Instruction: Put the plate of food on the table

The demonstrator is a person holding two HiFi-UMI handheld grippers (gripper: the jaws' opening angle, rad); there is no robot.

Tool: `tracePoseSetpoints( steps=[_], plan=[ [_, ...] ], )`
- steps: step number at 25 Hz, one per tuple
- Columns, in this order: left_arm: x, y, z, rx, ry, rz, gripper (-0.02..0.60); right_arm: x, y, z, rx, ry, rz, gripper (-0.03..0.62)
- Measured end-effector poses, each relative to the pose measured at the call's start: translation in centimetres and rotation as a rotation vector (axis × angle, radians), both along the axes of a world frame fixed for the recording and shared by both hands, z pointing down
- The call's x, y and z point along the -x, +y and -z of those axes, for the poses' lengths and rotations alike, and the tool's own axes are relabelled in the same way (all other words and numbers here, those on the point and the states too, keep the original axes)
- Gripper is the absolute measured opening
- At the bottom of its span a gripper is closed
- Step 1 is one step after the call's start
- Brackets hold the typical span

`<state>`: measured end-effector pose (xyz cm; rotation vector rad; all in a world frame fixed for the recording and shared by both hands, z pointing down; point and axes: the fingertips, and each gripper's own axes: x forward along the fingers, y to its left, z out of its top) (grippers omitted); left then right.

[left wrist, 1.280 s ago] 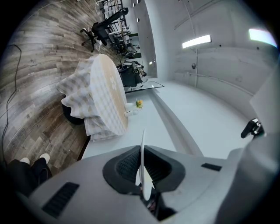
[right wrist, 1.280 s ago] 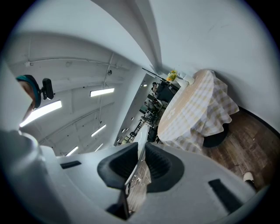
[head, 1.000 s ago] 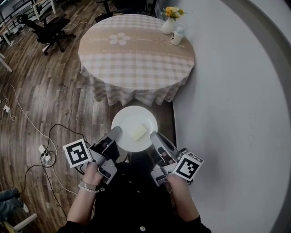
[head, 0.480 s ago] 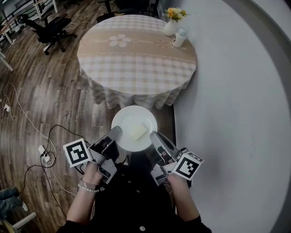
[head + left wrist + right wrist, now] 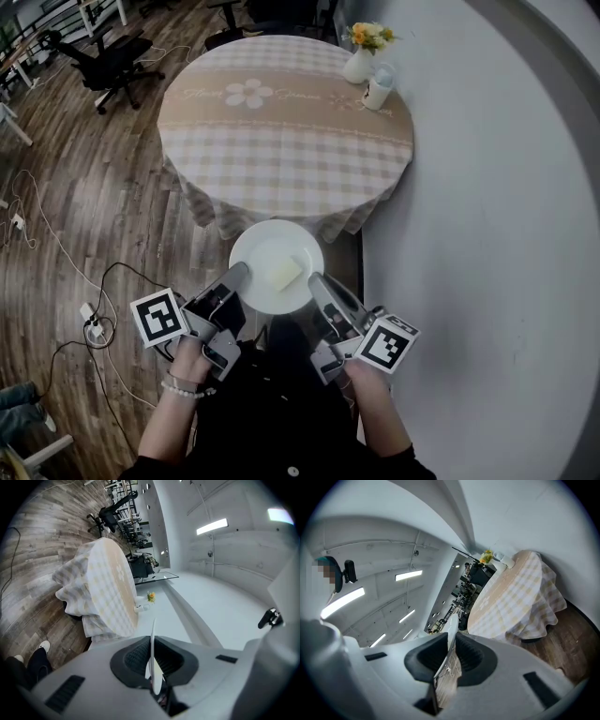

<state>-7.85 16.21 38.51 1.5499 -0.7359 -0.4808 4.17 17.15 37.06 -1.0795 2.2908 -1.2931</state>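
L gripper [image 5: 234, 275] and R gripper [image 5: 317, 281] are both clamped on the rim of the white plate [image 5: 262, 251], one on each side. Plate's held in the air just short of the near edge of the round table [image 5: 281, 131] w/ checked cloth [image 5: 272, 199]. Pale food slab [image 5: 284, 273] sits right of the plate's middle. Vase [image 5: 360, 64] w/ flowers + cup [image 5: 378, 93] at the table's far right edge.

Round table [image 5: 281, 141]: near and left parts of top bare, open to approach from the front. Vase [image 5: 360, 62] and cup [image 5: 378, 92]: far right edge, beside wall [image 5: 487, 244]. Wall: close along the right. Cables [image 5: 56, 248]: floor, left. Office chair [image 5: 98, 61]: far left, well apart.
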Motion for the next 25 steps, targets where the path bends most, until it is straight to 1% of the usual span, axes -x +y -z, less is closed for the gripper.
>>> tracePoseSetpoints(
  steps=[13,18,22,25],
  plan=[
    [-3.2,-8.6,-1.0,0.014,-0.005,0.073,0.012,-3.3,-9.7,-1.1,0.022,0.005,0.076,0.029],
    [-5.8,-11.9,1.2,0.026,-0.013,0.092,0.012,-5.8,-13.2,1.1,0.039,0.003,0.097,0.029],
    [-5.7,-13.9,-0.7,0.017,-0.009,0.124,0.012,-5.8,-15.6,-0.7,0.030,0.003,0.125,0.029],
    [-6.0,-14.8,-0.8,0.016,-0.015,0.138,0.012,-6.2,-16.8,-0.7,0.024,0.002,0.137,0.028]
  ],
)
